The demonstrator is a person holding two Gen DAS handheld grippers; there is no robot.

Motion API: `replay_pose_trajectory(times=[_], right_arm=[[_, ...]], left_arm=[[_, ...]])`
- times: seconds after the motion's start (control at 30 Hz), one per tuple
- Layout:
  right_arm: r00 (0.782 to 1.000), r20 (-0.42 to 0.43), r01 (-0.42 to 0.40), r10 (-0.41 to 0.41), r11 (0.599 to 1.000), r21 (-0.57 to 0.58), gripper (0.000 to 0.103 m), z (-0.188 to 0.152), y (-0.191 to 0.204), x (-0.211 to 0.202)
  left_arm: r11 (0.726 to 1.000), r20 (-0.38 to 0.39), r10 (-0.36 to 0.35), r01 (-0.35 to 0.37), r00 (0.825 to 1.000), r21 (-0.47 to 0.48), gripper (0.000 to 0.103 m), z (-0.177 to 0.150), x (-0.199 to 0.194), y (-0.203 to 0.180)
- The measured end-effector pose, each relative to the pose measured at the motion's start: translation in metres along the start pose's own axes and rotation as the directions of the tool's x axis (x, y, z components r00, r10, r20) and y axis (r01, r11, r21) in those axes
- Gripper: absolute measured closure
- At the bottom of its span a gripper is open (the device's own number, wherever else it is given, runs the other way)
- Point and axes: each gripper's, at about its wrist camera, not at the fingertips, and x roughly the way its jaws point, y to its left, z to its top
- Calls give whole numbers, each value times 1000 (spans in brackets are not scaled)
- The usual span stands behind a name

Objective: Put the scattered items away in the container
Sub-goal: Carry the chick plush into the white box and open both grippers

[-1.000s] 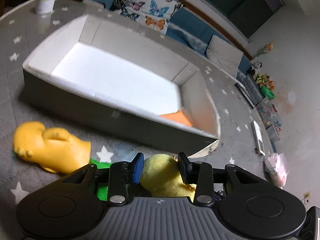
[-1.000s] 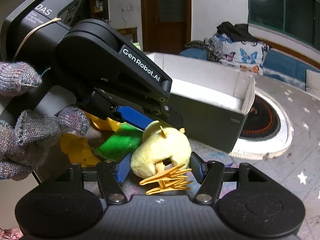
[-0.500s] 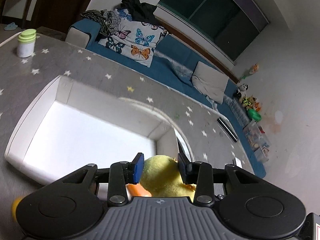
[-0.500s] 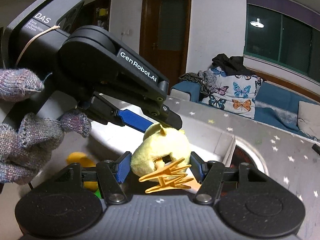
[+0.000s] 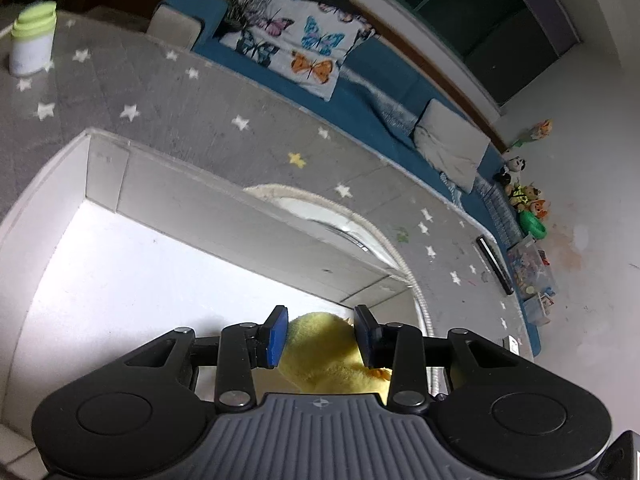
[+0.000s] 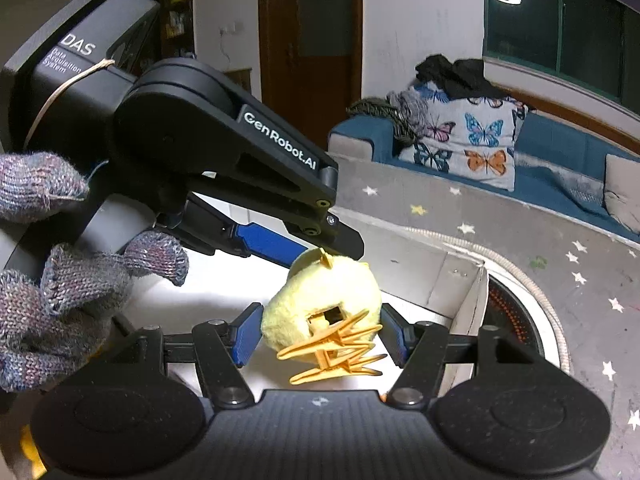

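A yellow plush chick (image 5: 324,356) with orange feet hangs over the white floor of the open box (image 5: 240,216). My left gripper (image 5: 320,332) is shut on it, blue pads pressing both sides. In the right wrist view the same chick (image 6: 320,292) sits between the pads of my right gripper (image 6: 320,336), which is also shut on its lower body. There the left gripper (image 6: 328,254) reaches in from the upper left and pinches the top of the toy, held by a gloved hand (image 6: 60,300). The chick is above the box's right end, near its end wall (image 6: 424,268).
A white bottle with a green lid (image 5: 32,40) stands on the grey star-patterned table, far left. A round rimmed disc (image 6: 516,312) lies just past the box's right end. A black remote (image 5: 494,266) lies at the table's right edge. A yellow toy (image 6: 30,452) peeks in low left.
Both grippers have lifted the chick off the table and carried it over the box. The yellow toy and green item beside the box have dropped out of the left wrist view.
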Motion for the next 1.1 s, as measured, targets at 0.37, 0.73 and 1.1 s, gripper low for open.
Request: replay_pose_trajectory(times=[0.37, 0.73, 1.1], right_arm=[[996, -78, 29, -32, 999, -38, 40, -3, 14, 30], [994, -100, 38, -42, 998, -46, 39, 2, 13, 36], [998, -33, 59, -60, 998, -36, 30, 3, 13, 12]], left_arm=[[1000, -36, 2, -3, 999, -22, 65, -1, 15, 16], [1000, -32, 5, -5, 999, 11, 65, -3, 11, 10], [999, 0, -12, 12, 1000, 47, 65, -9, -8, -1]])
